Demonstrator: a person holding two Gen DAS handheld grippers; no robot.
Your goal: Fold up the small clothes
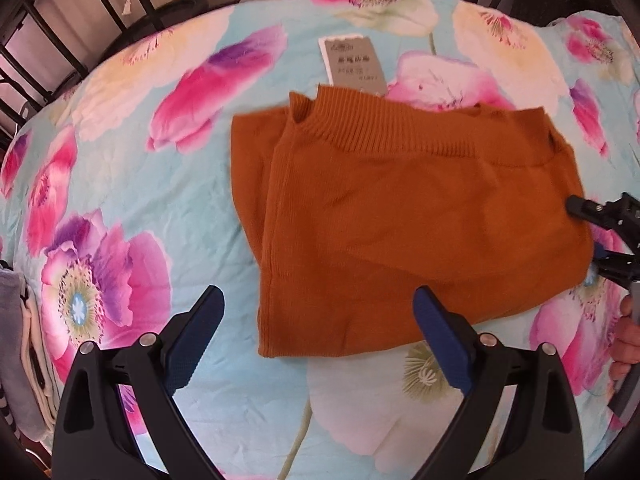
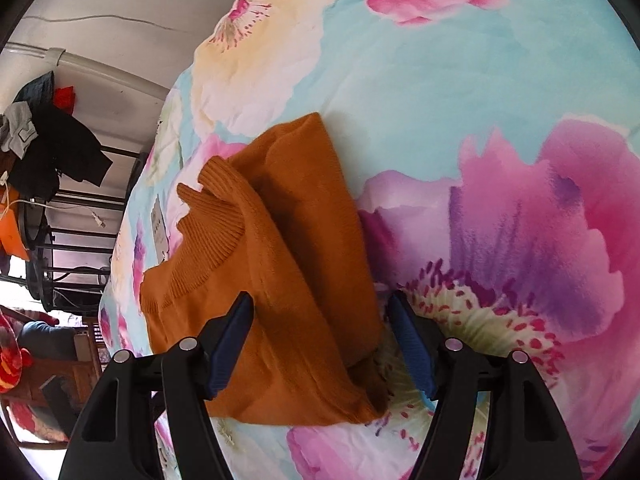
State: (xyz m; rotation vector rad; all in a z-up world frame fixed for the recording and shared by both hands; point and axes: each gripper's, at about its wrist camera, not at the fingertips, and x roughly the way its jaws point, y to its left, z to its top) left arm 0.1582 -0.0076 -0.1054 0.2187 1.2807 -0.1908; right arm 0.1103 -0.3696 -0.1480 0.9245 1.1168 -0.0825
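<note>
Showing only from the left wrist, a paper tag [image 1: 352,62] — both tongs [image 1: 316,328] [image 2: 320,340] gape wide over the sweater [image 1: 404,216].

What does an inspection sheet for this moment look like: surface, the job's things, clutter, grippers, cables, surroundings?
Surface: floral bedsheet, pink and cream flowers on light blue, wrinkled.
Job's things: orange knit sweater lying folded on the sheet, ribbed collar on the far side; paper tag lying beyond the collar.
Clutter: folded grey and cream cloth at the sheet's left edge.
Grippers: left gripper open, above the sweater's near edge, holding nothing; right gripper open, straddling the sweater's edge, pads not pressing.
Cables: white cord hanging by the rack.
Surroundings: black metal bed rails; dark clothes heaped on a rack.
</note>
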